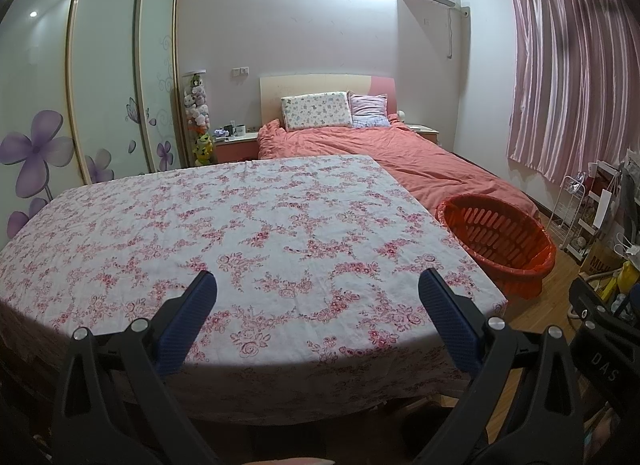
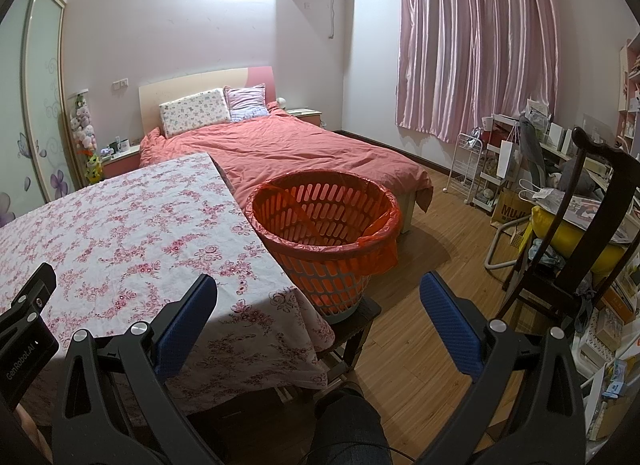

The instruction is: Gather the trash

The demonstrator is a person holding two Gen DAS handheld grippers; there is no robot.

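Left wrist view: the left gripper point(image 1: 318, 285) hangs spread wide, holding nothing, over the table point(image 1: 240, 225), with the basket point(image 1: 498, 241) beside its right edge. Right wrist view: the right gripper point(image 2: 318, 289) gapes empty before the basket point(image 2: 324, 233), which sits on a stool point(image 2: 362, 315).

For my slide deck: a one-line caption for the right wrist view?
Open right tool facing an orange lined basket beside the floral-clothed table.

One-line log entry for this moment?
left tool: open, empty | right tool: open, empty | tablecloth: no trash visible | orange lined basket: beside table
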